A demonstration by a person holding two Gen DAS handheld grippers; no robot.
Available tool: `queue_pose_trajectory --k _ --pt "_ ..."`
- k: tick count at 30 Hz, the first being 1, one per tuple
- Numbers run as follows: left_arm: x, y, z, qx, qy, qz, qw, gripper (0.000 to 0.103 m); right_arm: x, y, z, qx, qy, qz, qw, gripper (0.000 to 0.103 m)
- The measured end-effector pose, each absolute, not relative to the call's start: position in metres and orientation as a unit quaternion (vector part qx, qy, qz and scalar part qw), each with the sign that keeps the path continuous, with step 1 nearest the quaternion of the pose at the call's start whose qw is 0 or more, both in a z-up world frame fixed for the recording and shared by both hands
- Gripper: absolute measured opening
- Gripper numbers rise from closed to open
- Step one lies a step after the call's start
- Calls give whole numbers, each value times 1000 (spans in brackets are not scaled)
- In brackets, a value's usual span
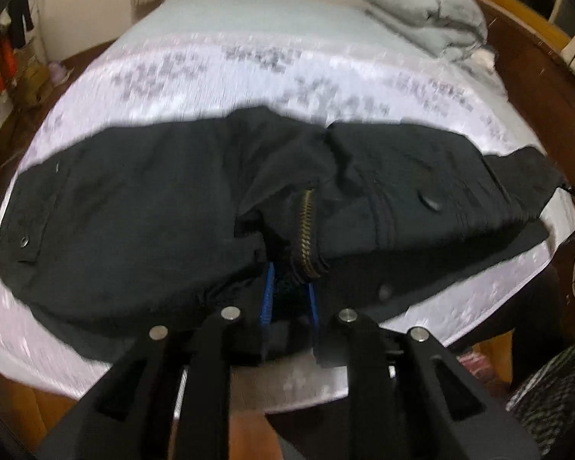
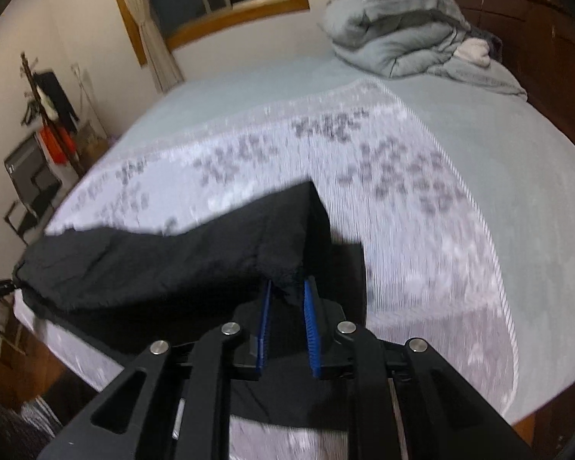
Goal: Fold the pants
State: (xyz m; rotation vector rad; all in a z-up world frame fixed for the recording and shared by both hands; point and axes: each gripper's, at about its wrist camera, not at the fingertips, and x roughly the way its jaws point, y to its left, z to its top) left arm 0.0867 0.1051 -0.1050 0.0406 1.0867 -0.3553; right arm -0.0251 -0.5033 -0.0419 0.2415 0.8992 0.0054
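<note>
Black pants (image 1: 142, 207) lie across the near edge of the bed. In the left wrist view their waist faces me, with an open brass zipper (image 1: 306, 226) and snaps. My left gripper (image 1: 289, 291) is shut on the waistband fabric by the zipper; the cloth hides the fingertips. In the right wrist view the black pants (image 2: 165, 264) stretch away to the left, and my right gripper (image 2: 287, 295) is shut on a bunched end of them between its blue pads (image 2: 309, 314).
The bed (image 2: 479, 176) has a pale lilac patterned cover (image 1: 249, 76) over a grey-blue sheet. A folded grey duvet (image 1: 421, 11) sits at the far right by the wooden headboard (image 2: 536, 38). A coat stand and boxes (image 2: 46, 122) stand at left.
</note>
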Motion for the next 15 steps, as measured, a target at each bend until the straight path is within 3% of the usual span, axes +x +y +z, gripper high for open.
queue_pose_trajectory --k 2,5,7,11,13,14,15 --pt "79 108 -116 15 523 -162 837 23 -31 -497 -60 103 459 -6 883 16" --pt "70 119 -126 -33 538 -167 826 53 -38 -497 -81 95 480 -20 872 16" --pt "60 132 -128 -65 532 -160 829 58 -43 -497 -95 93 496 -30 863 16" --pt "46 180 -115 -139 487 -100 856 83 -53 -498 -105 94 514 -44 852 16" --pt "47 210 -112 -182 467 -51 864 85 -59 -500 -103 103 516 -48 849 16" --pt "49 226 -112 -204 462 -22 863 85 -62 -499 -102 103 518 -49 848 23" --pt "55 245 -114 -231 462 11 856 84 -63 -498 -100 100 517 -52 849 45"
